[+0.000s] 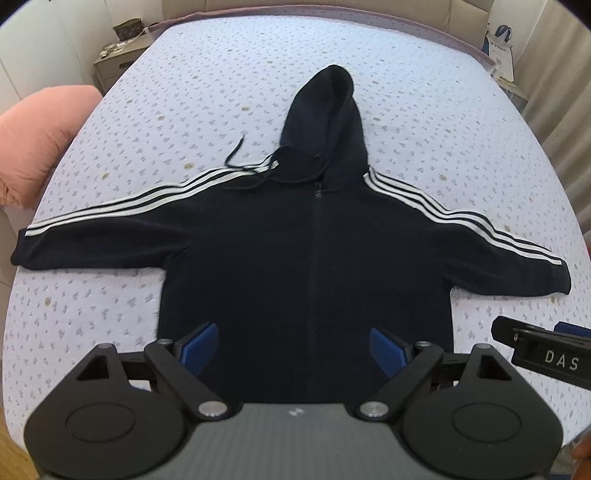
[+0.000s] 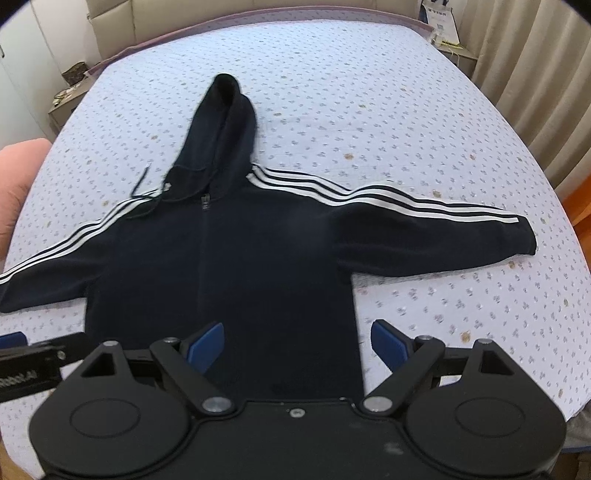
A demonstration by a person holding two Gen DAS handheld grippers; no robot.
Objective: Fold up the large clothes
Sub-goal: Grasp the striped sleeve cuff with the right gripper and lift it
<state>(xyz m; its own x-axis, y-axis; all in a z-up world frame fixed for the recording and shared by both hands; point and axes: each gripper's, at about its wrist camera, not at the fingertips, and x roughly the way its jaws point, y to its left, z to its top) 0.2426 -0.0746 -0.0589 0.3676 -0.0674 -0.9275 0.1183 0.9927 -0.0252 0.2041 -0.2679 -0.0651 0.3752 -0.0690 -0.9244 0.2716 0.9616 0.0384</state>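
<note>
A dark navy zip hoodie [image 1: 295, 251] with white stripes on the sleeves lies flat, front up, on the bed [image 1: 424, 110], sleeves spread wide and hood pointing away. It also shows in the right wrist view [image 2: 240, 258]. My left gripper [image 1: 293, 345] is open and empty above the hoodie's lower hem, near the middle. My right gripper [image 2: 297, 343] is open and empty above the hem's right corner; its body shows at the right edge of the left wrist view [image 1: 546, 354]. The left gripper's body shows in the right wrist view [image 2: 33, 362].
The bed has a pale floral sheet [image 2: 406, 110]. A pink pillow [image 1: 40, 140] lies at the left edge. A bedside cabinet [image 1: 118, 62] stands at the far left, curtains [image 2: 535, 74] hang on the right, and a padded headboard [image 2: 221, 14] is behind.
</note>
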